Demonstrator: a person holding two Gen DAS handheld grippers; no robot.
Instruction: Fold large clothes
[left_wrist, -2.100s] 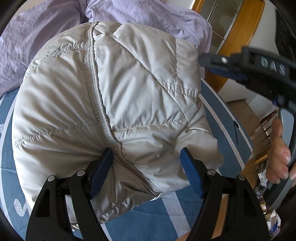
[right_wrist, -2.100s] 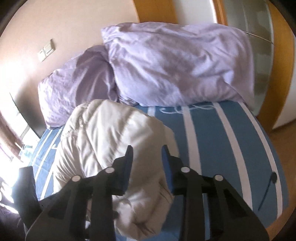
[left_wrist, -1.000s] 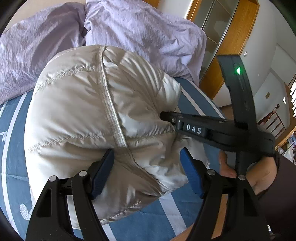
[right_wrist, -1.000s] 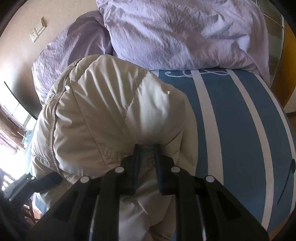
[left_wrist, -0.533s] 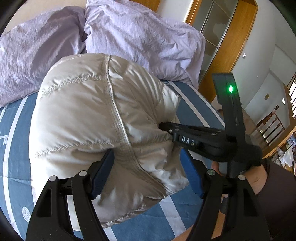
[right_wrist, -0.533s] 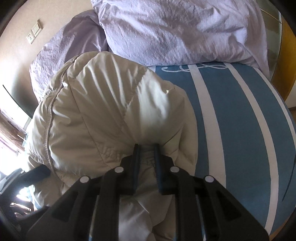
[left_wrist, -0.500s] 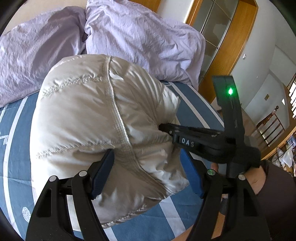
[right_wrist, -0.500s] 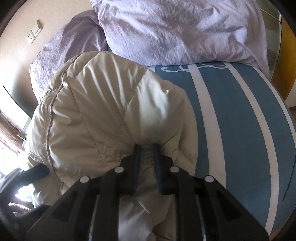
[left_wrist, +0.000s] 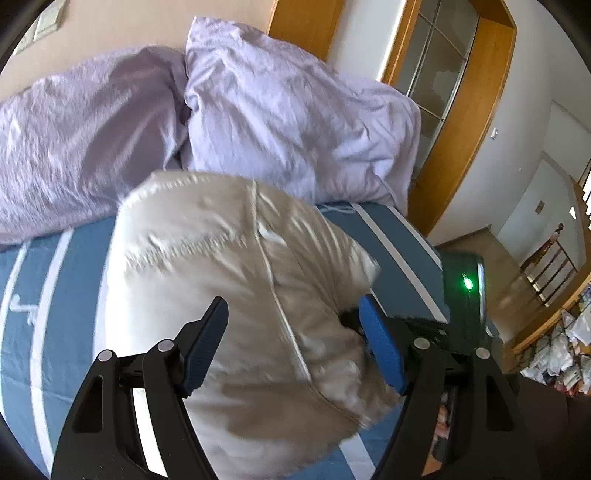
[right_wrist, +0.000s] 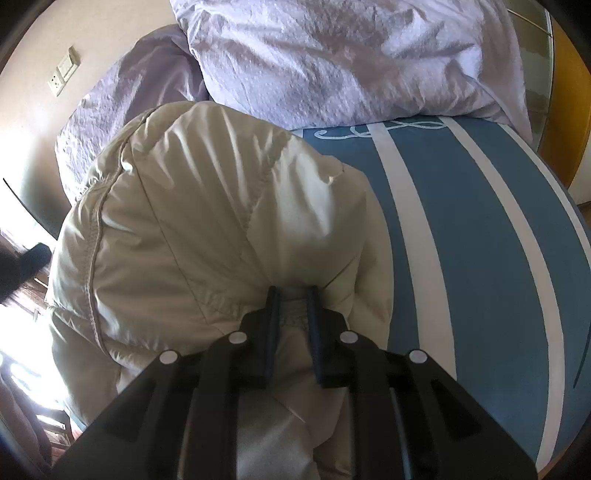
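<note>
Right gripper pinches the folded puffer jacket while the left one lifts clear

The cream puffer jacket (left_wrist: 243, 295) lies bundled on the blue striped bed (right_wrist: 480, 258), just in front of the lilac pillows (left_wrist: 288, 122); since a moment ago the left gripper (left_wrist: 295, 343) has risen and drawn back from the jacket, its fingers (left_wrist: 205, 347) held wide apart with the padded fabric bulging between them but not squeezed, so it holds nothing. The right gripper (right_wrist: 291, 328) has stayed put on the jacket's near edge, its fingers almost closed on a thin fold of cloth. This suggests the fold is largely made and only the right grip keeps it together. No containers are in view on the bed
</note>
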